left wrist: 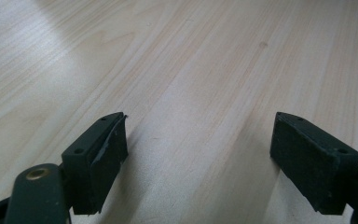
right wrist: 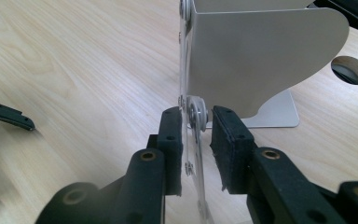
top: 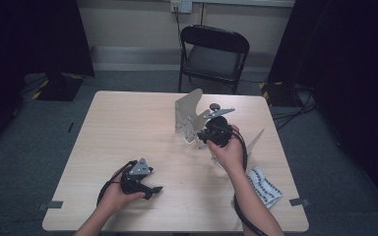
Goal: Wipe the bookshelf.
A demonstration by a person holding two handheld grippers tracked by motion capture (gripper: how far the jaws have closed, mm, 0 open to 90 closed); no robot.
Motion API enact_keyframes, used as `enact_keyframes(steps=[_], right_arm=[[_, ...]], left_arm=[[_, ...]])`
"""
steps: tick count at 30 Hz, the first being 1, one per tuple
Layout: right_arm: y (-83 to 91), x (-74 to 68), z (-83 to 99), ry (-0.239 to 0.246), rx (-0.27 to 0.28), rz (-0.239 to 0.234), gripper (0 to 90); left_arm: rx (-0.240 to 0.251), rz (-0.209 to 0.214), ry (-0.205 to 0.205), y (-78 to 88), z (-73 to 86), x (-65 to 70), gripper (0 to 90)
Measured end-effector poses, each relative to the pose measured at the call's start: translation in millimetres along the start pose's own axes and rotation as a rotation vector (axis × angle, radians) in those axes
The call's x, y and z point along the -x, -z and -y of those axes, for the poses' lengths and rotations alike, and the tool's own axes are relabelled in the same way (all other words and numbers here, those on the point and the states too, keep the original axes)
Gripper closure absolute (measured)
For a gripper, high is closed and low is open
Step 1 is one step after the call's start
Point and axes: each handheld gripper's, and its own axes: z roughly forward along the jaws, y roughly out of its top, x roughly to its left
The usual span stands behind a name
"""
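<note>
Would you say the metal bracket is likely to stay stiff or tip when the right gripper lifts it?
The bracket looks like thin sheet metal, so probably stiff and light. It stands tall on a small foot, so it may tip. Its smooth plate between the right gripper pads could slip.

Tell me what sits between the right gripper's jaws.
A thin metal plate of the metal stand, with a round screw head, stands between the jaws of the right gripper. Whether both pads press it is unclear; the plate's lower end is hidden.
</note>
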Motion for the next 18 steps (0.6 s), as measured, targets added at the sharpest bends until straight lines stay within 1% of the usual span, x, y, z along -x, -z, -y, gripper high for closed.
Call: enact_keyframes(steps=[2,4,6,13,18], right_arm=[[0.4,0.2,0.0,-0.006,-0.003,-0.008,78.7],[0.7,0.4,0.4,-0.001,-0.001,0.004,82.3],[1.1,0.5,0.6,0.001,0.000,0.006,85.3],[3.9,-2.1,-2.4,0.016,-0.022,0.035,87.6],[6.9,-5.8,-5.7,0.029,-0.038,0.039,87.8]], left_arm=[[0.001,0.001,-0.001,-0.1,0.0,0.0,18.5],[0.001,0.001,0.000,-0.1,0.0,0.0,18.5],[0.000,0.000,0.000,0.0,0.0,0.0,18.4],[0.003,0.004,0.000,-0.2,-0.1,-0.2,18.4],[0.006,0.004,0.001,-0.5,-0.1,-0.1,18.4]])
